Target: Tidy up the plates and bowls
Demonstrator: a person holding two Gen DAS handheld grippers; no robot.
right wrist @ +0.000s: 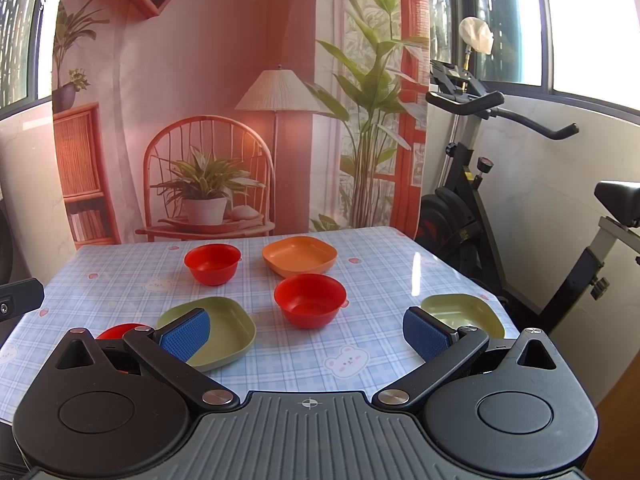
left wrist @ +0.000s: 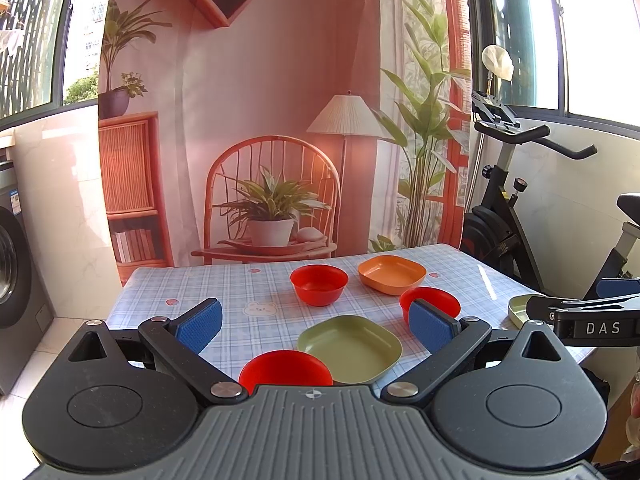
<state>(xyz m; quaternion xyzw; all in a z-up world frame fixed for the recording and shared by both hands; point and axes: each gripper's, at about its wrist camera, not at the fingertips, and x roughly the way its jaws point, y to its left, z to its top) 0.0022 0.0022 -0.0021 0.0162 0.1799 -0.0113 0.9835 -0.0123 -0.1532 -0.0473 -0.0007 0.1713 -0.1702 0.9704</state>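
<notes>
Since nothing is stacked yet, I hold both hand-held grippers, left [left wrist: 316,322] and right [right wrist: 306,330], spread wide and empty; bowls [right wrist: 310,300] and plates [right wrist: 298,260] lie scattered ahead on the desk [right wrist: 120,280], awaiting sorting.

On the table [right wrist: 380,360] – two bowls at the back: one [right wrist: 213,263] left, a plate [right wrist: 299,259] right of it. Another bowl [right wrist: 310,299] sits in front of that plate, a plate [right wrist: 216,332] to its left, another plate [right wrist: 464,314] off right by the edge.
</notes>
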